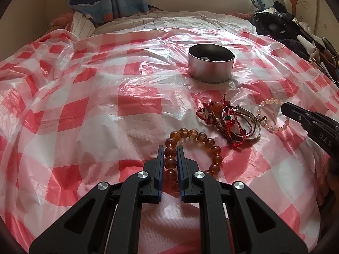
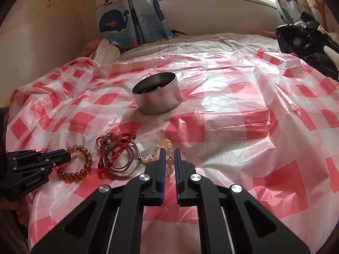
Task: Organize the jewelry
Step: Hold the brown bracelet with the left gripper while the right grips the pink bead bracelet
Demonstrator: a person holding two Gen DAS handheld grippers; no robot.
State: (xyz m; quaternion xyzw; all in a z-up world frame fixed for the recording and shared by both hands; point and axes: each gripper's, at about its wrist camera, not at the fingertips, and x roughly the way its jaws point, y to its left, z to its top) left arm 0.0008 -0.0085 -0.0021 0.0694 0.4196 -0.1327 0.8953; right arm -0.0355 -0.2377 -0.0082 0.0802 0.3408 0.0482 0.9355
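Note:
An amber bead bracelet (image 1: pixel 199 136) lies on the red-and-white checked plastic sheet (image 1: pixel 84 110). My left gripper (image 1: pixel 170 148) is shut on its left side, beads pinched between the blue pads. A pale pink bead bracelet (image 2: pixel 167 142) lies to the right; my right gripper (image 2: pixel 168 150) is shut on its beads. Between them sits a tangle of red cord bracelets and metal bangles (image 1: pixel 231 118), also in the right wrist view (image 2: pixel 118 154). A round metal tin (image 1: pixel 211 63) stands further back with small items inside; it shows in the right wrist view too (image 2: pixel 157 94).
The sheet covers a bed with a striped quilt (image 2: pixel 190 44) behind. A pile of dark clothes (image 2: pixel 307 40) lies at the far right. Whale-print curtains (image 2: pixel 131 14) and a window stand at the back wall.

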